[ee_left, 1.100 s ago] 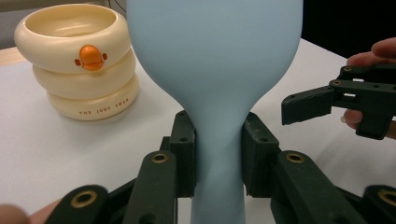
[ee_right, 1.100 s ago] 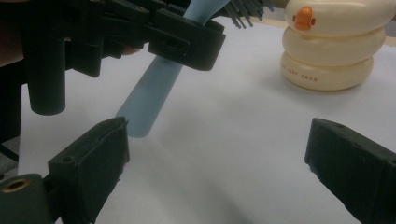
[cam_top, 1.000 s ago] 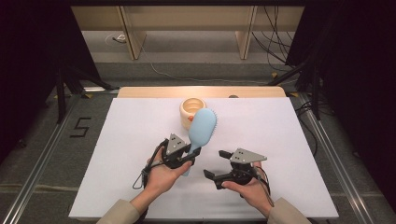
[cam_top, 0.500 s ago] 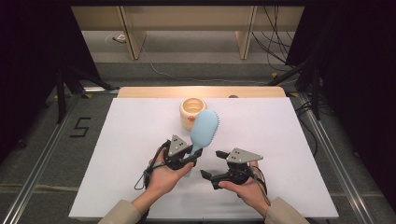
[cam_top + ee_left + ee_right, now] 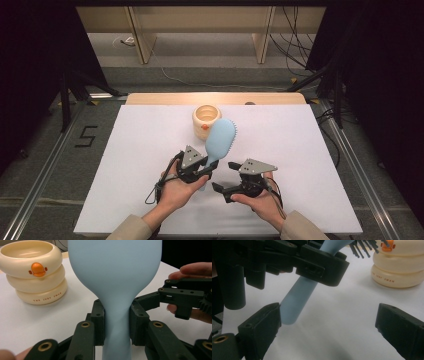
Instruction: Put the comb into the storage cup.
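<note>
Hairbrush (image 5: 117, 315) — neck between left gripper (image 5: 116, 317) pads

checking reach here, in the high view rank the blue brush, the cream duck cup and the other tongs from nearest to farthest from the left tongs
1. Blue brush: its handle is clamped in the left tongs.
2. Right tongs: just beside, toward the table's right.
3. Cream duck cup: farther back, near the table's far edge.

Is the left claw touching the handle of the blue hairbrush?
Touching. In the left gripper view, both jaws of the left claw press against the narrow neck of the blue hairbrush, one on each side, with no gap.
</note>
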`<move>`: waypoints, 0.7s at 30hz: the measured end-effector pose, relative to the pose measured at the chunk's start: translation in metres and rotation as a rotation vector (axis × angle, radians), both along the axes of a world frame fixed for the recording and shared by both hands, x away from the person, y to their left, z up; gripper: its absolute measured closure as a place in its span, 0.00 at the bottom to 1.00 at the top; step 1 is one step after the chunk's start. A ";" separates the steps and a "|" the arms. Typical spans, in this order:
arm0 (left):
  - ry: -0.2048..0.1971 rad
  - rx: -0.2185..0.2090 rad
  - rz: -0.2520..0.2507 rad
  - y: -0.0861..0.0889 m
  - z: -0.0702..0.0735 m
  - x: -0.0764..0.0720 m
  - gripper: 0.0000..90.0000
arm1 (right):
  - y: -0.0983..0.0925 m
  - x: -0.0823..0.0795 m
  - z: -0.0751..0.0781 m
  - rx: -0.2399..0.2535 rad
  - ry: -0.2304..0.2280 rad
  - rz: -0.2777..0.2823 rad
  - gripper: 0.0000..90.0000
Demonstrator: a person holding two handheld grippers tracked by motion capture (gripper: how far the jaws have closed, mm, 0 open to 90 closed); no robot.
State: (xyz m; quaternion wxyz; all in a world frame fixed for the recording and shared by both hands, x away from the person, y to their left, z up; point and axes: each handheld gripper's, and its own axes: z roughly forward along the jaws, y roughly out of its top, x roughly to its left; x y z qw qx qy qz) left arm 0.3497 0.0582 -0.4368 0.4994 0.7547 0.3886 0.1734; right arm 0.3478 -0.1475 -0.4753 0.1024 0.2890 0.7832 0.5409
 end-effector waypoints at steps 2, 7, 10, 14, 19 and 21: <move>-0.002 0.000 -0.001 -0.001 0.000 0.000 0.77 | 0.001 0.000 0.000 -0.002 -0.001 -0.002 0.08; -0.005 0.000 -0.004 -0.002 0.000 -0.002 0.77 | 0.002 0.001 0.000 0.000 -0.001 -0.004 0.08; -0.006 -0.003 -0.007 -0.003 0.000 -0.002 0.77 | 0.002 0.002 0.000 0.000 -0.003 -0.006 0.08; -0.007 -0.004 -0.009 -0.003 0.000 -0.002 0.77 | 0.003 0.002 0.000 0.001 0.000 -0.006 0.08; -0.008 -0.003 -0.009 -0.004 0.000 -0.003 0.77 | 0.003 0.002 0.000 0.002 -0.001 -0.006 0.08; -0.007 -0.003 -0.010 -0.004 -0.001 -0.003 0.77 | 0.004 0.002 0.000 0.003 0.000 -0.007 0.08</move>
